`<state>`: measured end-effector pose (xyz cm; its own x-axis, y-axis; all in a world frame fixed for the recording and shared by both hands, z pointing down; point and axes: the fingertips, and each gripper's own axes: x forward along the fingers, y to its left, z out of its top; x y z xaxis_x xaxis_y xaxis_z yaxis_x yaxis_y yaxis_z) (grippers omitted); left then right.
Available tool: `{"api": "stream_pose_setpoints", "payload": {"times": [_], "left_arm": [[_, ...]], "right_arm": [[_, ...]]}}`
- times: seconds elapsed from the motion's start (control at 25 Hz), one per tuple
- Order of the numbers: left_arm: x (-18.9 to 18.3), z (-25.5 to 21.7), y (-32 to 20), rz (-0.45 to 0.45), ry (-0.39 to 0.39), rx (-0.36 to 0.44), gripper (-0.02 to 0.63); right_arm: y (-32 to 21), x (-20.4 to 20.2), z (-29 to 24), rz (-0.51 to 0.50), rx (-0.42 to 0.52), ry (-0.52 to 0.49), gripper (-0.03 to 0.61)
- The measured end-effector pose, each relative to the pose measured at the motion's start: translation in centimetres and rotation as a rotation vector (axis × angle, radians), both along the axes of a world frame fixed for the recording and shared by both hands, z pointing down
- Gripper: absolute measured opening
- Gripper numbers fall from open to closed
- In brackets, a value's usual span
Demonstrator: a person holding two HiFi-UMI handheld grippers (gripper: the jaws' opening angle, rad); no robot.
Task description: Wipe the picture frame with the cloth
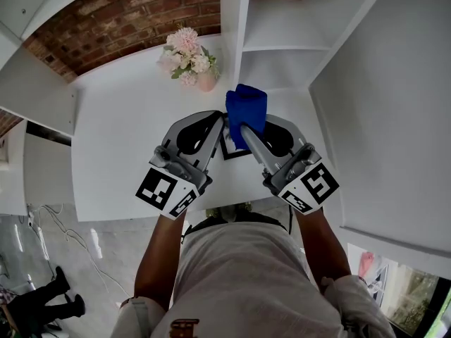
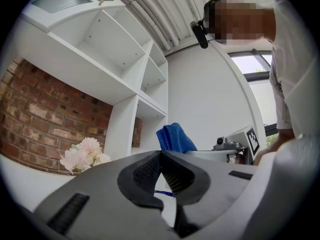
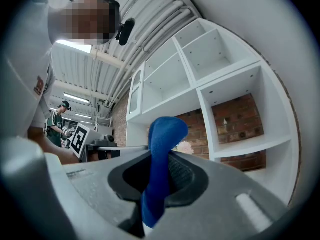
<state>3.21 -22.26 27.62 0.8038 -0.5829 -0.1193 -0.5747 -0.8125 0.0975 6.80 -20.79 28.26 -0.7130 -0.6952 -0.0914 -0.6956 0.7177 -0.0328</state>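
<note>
The blue cloth (image 3: 159,169) stands pinched in the right gripper's (image 3: 161,156) jaws. The picture frame (image 1: 227,151) shows just beneath both jaw tips, over the white bench (image 1: 127,139). The left gripper's (image 2: 161,154) jaws meet, with nothing between them. Ahead are pink flowers (image 1: 187,58), white shelves (image 1: 282,41) and a brick wall (image 1: 120,20).

Two grippers show: one left gripper (image 1: 220,120) and one right gripper (image 1: 244,129). Each carries one cube with square markers, making two: the left marker cube (image 1: 168,192) and the right marker cube (image 1: 310,186). There is one blue cloth (image 1: 246,108), one picture frame (image 1: 231,151), one pink pot (image 1: 206,82) with one bunch of flowers (image 1: 187,55), one white table (image 1: 120,139) and one white shelf unit (image 1: 282,41). Two people appear: the wearer (image 1: 239,273) and one distant person (image 3: 60,118).
</note>
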Motion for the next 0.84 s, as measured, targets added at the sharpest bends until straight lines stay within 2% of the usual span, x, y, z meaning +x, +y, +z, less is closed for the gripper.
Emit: {"api": "stream_pose_setpoints", "payload": {"times": [0.84], "left_arm": [[0.14,-0.03,0.59,0.015,0.003,-0.003,0.000]], "right_arm": [[0.85,0.07,-0.36,0.005,0.004,0.005,0.057]]}}
